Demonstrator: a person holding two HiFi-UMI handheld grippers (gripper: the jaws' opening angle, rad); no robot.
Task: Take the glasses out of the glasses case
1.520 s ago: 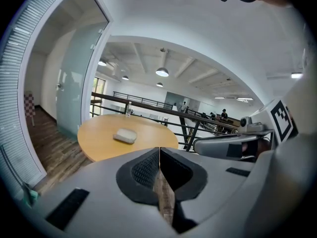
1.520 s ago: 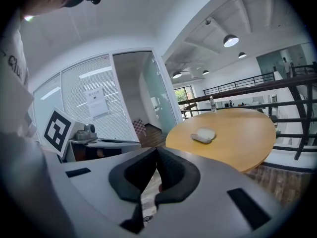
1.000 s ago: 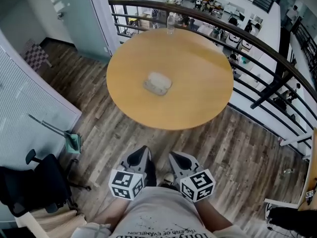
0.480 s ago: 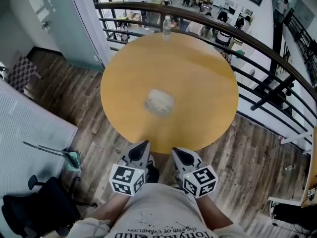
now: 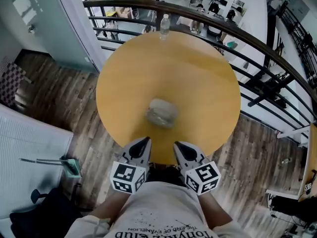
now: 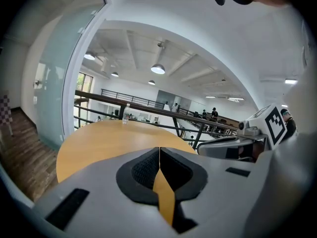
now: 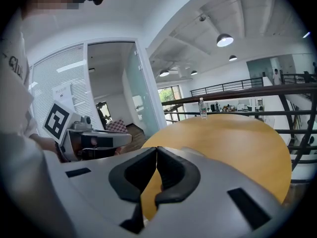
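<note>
A pale grey glasses case [image 5: 161, 113] lies shut on the round wooden table [image 5: 198, 73], toward its near edge. No glasses show. My left gripper [image 5: 141, 144] hovers at the table's near rim, just below and left of the case, jaws shut and empty. Beside it, my right gripper [image 5: 180, 147] is also shut and empty, below and right of the case. In the left gripper view the left gripper [image 6: 159, 149] points across the tabletop [image 6: 104, 138]; the case is hidden behind the jaws. The right gripper [image 7: 156, 151] likewise hides the case.
A clear water bottle [image 5: 164, 26] stands at the table's far edge, also seen as the bottle [image 6: 125, 114] and the bottle [image 7: 202, 108]. A dark metal railing [image 5: 257, 48] curves behind the table over a drop. A glass wall [image 5: 44, 29] stands left, a dustpan [image 5: 69, 166] on the wood floor.
The person has stepped closer to the table: the case and tabletop have slid nearer, and both grippers now reach the table's near rim. Both stay shut.
</note>
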